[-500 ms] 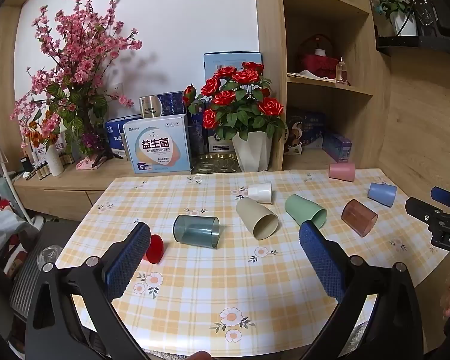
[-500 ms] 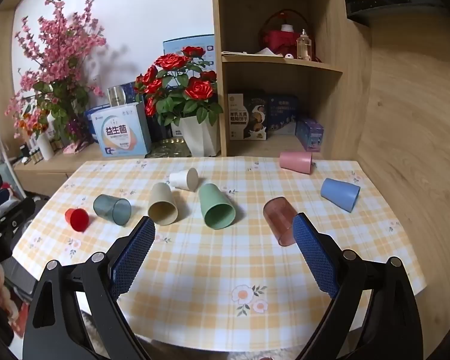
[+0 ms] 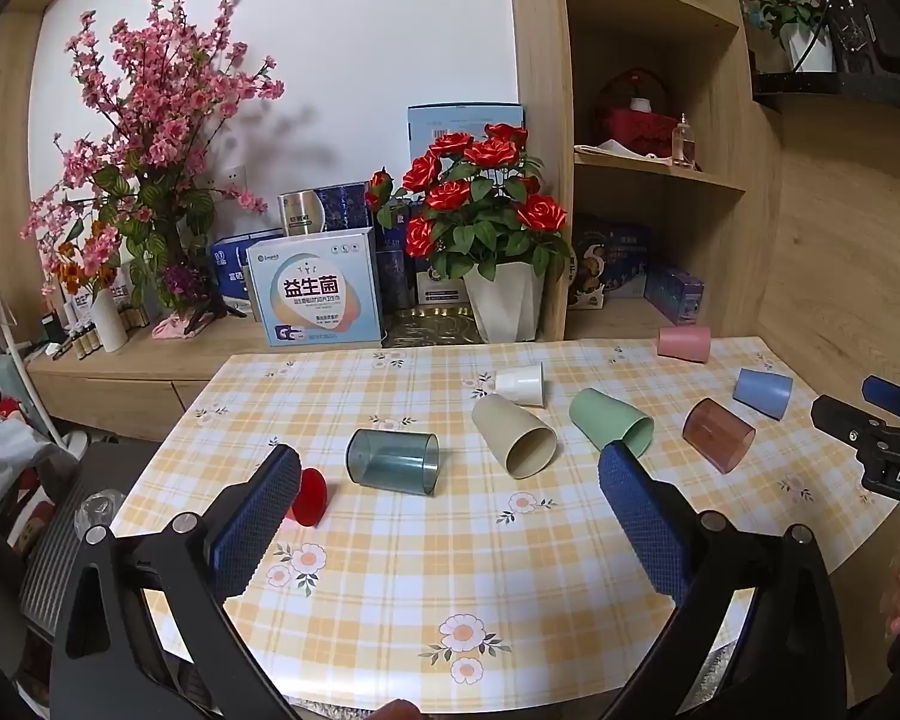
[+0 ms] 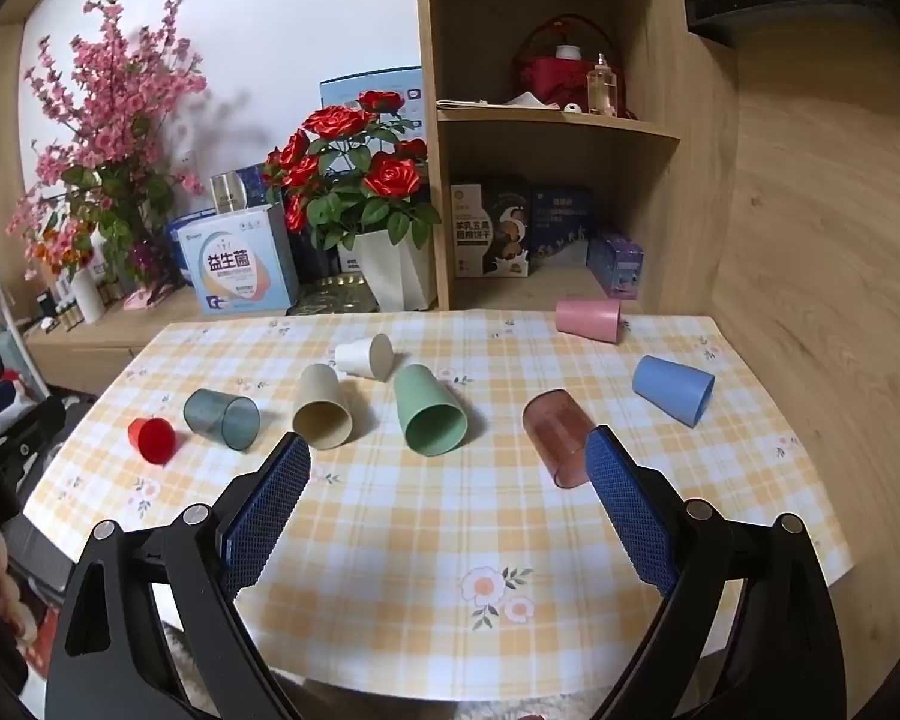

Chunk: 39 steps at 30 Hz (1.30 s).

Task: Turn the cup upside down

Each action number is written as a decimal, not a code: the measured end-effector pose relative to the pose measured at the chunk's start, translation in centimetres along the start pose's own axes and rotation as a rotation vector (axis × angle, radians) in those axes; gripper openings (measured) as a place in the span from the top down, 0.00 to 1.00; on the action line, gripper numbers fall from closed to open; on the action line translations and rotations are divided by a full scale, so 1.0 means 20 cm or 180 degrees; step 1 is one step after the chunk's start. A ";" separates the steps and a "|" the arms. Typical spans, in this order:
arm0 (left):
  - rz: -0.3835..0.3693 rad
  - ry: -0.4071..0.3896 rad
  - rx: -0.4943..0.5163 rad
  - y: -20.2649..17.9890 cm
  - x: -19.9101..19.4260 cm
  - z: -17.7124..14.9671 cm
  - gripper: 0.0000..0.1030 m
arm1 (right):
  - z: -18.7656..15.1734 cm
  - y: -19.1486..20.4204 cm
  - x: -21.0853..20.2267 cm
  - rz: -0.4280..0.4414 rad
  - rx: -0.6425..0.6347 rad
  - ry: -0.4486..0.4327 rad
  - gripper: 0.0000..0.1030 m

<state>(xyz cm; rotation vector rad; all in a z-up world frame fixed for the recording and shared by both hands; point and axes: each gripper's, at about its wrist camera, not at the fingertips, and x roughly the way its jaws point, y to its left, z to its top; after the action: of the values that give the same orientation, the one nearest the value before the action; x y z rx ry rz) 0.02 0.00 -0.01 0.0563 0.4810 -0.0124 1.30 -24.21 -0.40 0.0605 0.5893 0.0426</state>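
Observation:
Several cups lie on their sides on the checked table (image 3: pixel 426 576): a small red cup (image 3: pixel 311 498), a clear grey-blue cup (image 3: pixel 393 461), a beige cup (image 3: pixel 513 435), a small white cup (image 3: pixel 521 384), a green cup (image 3: pixel 611 422), a clear brown cup (image 3: pixel 717 435), a blue cup (image 3: pixel 763 392) and a pink cup (image 3: pixel 684 342). My left gripper (image 3: pixel 450 498) is open and empty above the table's near left part. My right gripper (image 4: pixel 447 501) is open and empty above the near edge, its right finger beside the brown cup (image 4: pixel 561 438). The green cup (image 4: pixel 429 411) lies ahead of it.
A white pot of red roses (image 3: pixel 504 300), a pink blossom arrangement (image 3: pixel 150 168) and boxes (image 3: pixel 315 294) stand on the sideboard behind the table. A wooden shelf unit (image 4: pixel 546 120) rises at the back right. A wooden wall (image 4: pixel 822 240) runs along the table's right side.

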 end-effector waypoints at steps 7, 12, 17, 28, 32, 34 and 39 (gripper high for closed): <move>-0.0005 0.0001 0.0001 0.00 0.00 0.00 0.06 | 0.00 -0.01 0.00 0.0001 0.0003 0.0002 0.13; -0.0003 -0.0002 -0.0003 0.00 0.00 0.00 0.06 | 0.00 -0.02 0.00 0.0000 0.0005 0.0002 0.13; -0.0003 0.0004 -0.0003 0.00 0.00 0.00 0.06 | -0.01 -0.01 0.00 0.0003 0.0006 0.0003 0.13; -0.0005 0.0004 -0.0005 0.00 0.00 0.00 0.06 | -0.01 -0.02 0.00 0.0001 0.0007 0.0007 0.13; -0.0005 0.0003 -0.0005 0.00 0.00 0.00 0.06 | -0.01 -0.01 0.00 0.0004 0.0007 0.0008 0.13; -0.0008 0.0005 -0.0006 0.00 0.00 0.00 0.06 | -0.01 -0.01 0.00 0.0001 0.0006 0.0009 0.13; -0.0009 0.0011 -0.0007 -0.01 0.02 -0.03 0.06 | -0.01 -0.03 0.01 -0.0001 0.0007 0.0015 0.13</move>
<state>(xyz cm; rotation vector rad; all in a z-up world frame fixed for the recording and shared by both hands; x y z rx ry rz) 0.08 -0.25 -0.66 0.0534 0.4844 -0.0145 1.38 -24.71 -0.74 0.0625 0.5941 0.0419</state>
